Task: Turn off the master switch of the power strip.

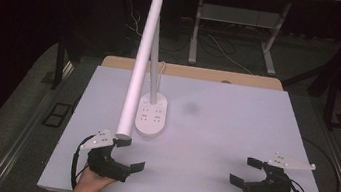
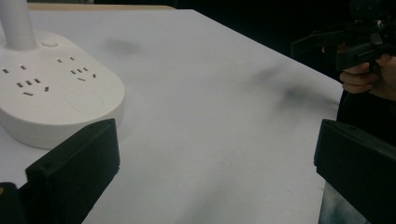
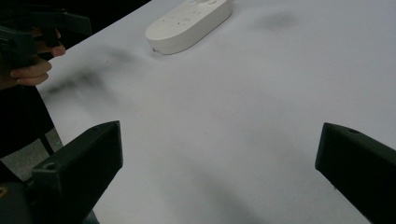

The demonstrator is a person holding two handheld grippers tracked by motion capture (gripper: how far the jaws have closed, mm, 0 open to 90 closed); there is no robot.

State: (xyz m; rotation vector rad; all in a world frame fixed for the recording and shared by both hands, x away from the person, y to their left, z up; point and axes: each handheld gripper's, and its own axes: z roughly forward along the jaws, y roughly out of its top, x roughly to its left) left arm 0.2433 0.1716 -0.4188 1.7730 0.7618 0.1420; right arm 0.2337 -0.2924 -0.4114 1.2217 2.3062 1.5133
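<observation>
Both grippers sit at the near edge of the counter point(image 1: 234, 130), and I see them held by hands coming in from the bottom of the high view. On the near left, the left gripper point(image 1: 129, 154) has its jaws spread wide with nothing between them. On the near right, the right gripper point(image 1: 243, 171) is wide too, and it holds nothing. The two are well apart, with bare white counter between them.

A white lamp base point(image 1: 152, 115) rests on the counter, left of the middle and just beyond the left gripper. It is a rounded oval with little plug holes on its top. A thin grey stem point(image 1: 154, 73) goes up from its far end. A long white tube point(image 1: 140, 66) hangs over the base, tilted, and its near end comes down close to the left gripper.

In the left gripper view I see the lamp base point(image 2: 51, 88) just past the left jaw, and the right gripper point(image 2: 359, 39) far off at the upper right. In the right gripper view the lamp base point(image 3: 189, 23) lies far away at the top.

A faint grey smudge point(image 1: 190, 109) marks the counter right of the base.
</observation>
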